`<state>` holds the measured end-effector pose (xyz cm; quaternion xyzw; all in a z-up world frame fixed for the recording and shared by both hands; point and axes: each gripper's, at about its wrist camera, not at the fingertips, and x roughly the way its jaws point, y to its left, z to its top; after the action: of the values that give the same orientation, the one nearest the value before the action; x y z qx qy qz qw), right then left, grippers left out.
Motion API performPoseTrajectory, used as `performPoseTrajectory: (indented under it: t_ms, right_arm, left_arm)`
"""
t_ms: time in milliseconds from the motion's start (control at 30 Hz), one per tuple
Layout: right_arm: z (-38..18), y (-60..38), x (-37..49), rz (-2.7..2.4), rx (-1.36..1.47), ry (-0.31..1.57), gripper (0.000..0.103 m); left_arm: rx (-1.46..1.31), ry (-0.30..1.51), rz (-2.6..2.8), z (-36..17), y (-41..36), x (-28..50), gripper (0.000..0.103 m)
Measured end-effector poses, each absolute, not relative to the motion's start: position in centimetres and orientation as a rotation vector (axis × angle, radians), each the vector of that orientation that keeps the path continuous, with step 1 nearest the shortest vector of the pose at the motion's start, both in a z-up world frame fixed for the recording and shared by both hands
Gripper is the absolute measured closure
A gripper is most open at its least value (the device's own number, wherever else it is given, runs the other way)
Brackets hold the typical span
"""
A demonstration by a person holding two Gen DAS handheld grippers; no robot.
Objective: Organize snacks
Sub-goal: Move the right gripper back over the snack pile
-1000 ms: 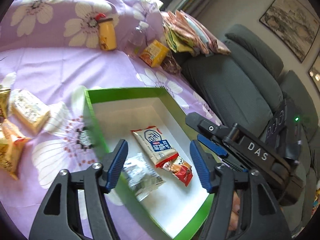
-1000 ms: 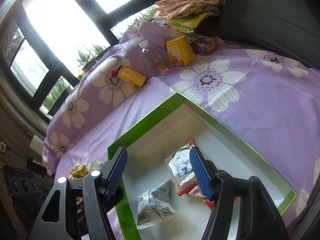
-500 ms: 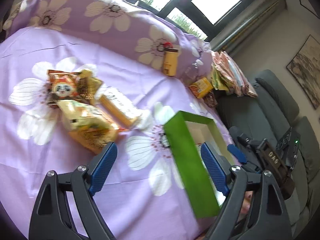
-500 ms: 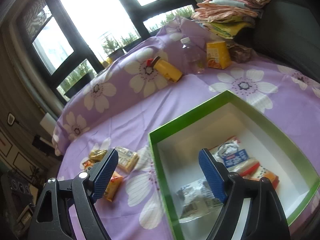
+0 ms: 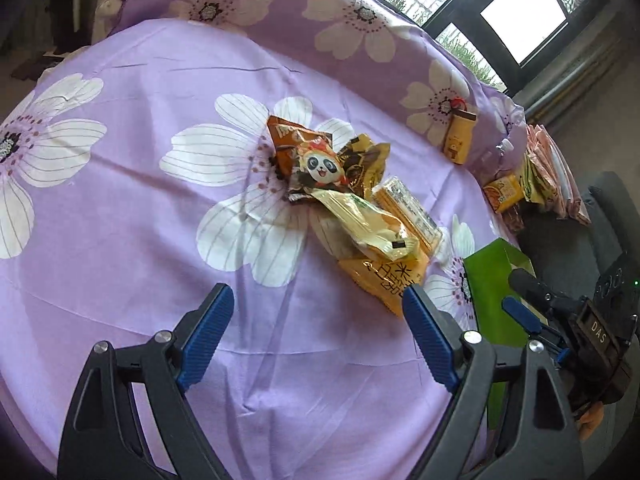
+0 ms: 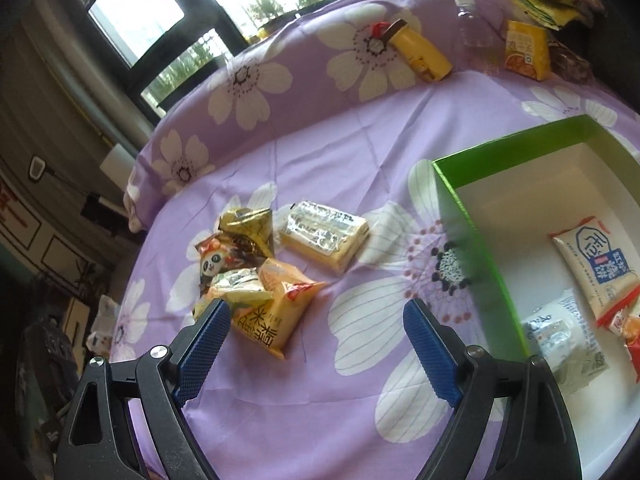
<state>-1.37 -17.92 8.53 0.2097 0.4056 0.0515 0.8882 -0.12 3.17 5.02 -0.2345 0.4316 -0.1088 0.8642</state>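
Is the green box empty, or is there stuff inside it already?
Not empty. The right wrist view shows the green box open on top, with a white and blue snack packet, a clear packet and some red wrappers inside.

Purple flowered sheet [image 6: 320, 400] under snack-packet pile [image 6: 256, 280], green box [image 6: 472, 240], yellow bottle [image 6: 420, 52], juice carton [image 6: 524, 50].

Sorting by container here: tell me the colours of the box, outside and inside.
The box is green outside and white inside, clearest in the right wrist view.
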Motion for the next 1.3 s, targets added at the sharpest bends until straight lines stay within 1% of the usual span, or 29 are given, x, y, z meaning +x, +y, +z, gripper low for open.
performPoseTrajectory:
  t_ms: [133, 267, 400, 467, 533, 633, 700, 767, 833, 933, 1033, 1133, 1300]
  right_arm:
    - [9.1, -14.8, 0.6, 0.171, 0.373, 0.878, 0.015]
    - [9.8, -10.8, 3.1, 0.232, 0.283, 0.861, 0.015]
    - [8.7, -7.8, 6.3, 0.249, 0.198, 0.926, 0.016]
    - [7.7, -7.0, 7.5, 0.225, 0.137, 0.955, 0.022]
    - [6.5, -6.5, 8.2, 0.194, 0.093, 0.998, 0.024]
    - [5.1, -6.7, 8.5, 0.194, 0.096, 1.044, 0.038]
    - [5.0, -6.9, 8.1, 0.207, 0.095, 1.015, 0.045]
    - [5.2, -7.0, 7.7, 0.221, 0.104, 1.001, 0.057]
    - [5.5, -7.2, 7.2, 0.228, 0.114, 0.993, 0.061]
    - [6.1, -7.2, 6.1, 0.227, 0.11, 1.003, 0.063]
    - [7.1, -7.5, 4.0, 0.243, 0.135, 0.986, 0.068]
    - [7.9, -7.6, 0.7, 0.223, 0.126, 0.971, 0.068]
    - [7.1, -8.5, -2.1, 0.2, 0.161, 0.99, 0.069]
  left_arm:
    - [-0.484, 0.85, -0.149, 6.1, 4.7, -0.5, 0.017]
    - [-0.488, 0.835, -0.131, 6.5, 5.7, -0.8, 0.017]
    - [-0.492, 0.83, -0.111, 6.7, 6.5, -0.9, 0.017]
    - [-0.488, 0.832, -0.097, 6.7, 6.7, -0.8, 0.017]
    - [-0.494, 0.836, -0.103, 6.7, 6.8, -0.8, 0.017]
    - [-0.508, 0.84, -0.123, 6.7, 6.8, -0.7, 0.017]
    - [-0.508, 0.846, -0.124, 6.7, 6.7, -0.7, 0.017]
    - [-0.498, 0.851, -0.13, 6.6, 6.4, -0.7, 0.017]
    - [-0.486, 0.854, -0.134, 6.6, 6.2, -0.7, 0.017]
    - [-0.48, 0.852, -0.125, 6.6, 6.0, -0.8, 0.017]
    - [-0.467, 0.864, -0.129, 6.3, 5.7, -0.8, 0.017]
    - [-0.463, 0.877, -0.134, 6.0, 5.2, -0.8, 0.017]
    - [-0.434, 0.896, -0.148, 5.6, 4.3, -0.8, 0.017]
